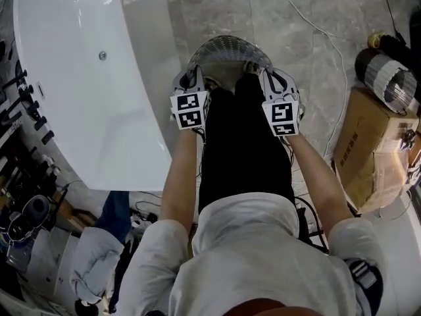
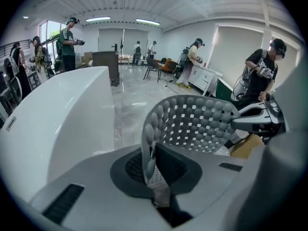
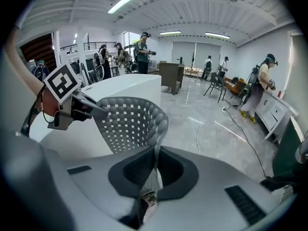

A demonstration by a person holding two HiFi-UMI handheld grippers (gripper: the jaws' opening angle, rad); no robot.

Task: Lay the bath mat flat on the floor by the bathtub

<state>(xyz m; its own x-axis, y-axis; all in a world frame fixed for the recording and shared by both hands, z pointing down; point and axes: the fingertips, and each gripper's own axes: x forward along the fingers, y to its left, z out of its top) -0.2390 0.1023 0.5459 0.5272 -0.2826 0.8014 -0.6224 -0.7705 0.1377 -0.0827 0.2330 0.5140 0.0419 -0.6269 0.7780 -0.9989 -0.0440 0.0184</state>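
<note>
Floor [image 1: 276, 25] beside bathtub [image 1: 85, 78]; mat [image 1: 227, 46] lengthwise left-right

**No print to read**

I can read no words, numbers or brand names on any feed. The only markings are black-and-white square patterns on my left hand-held gripper [image 1: 197, 70] and right hand-held gripper [image 1: 263, 71]; they spell nothing.

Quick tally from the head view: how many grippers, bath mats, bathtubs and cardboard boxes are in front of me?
Handheld grippers, left gripper and right gripper: 2
Grey perforated bath mat: 1
White glossy bathtub: 1
Brown cardboard box: 1
Total: 5
</note>
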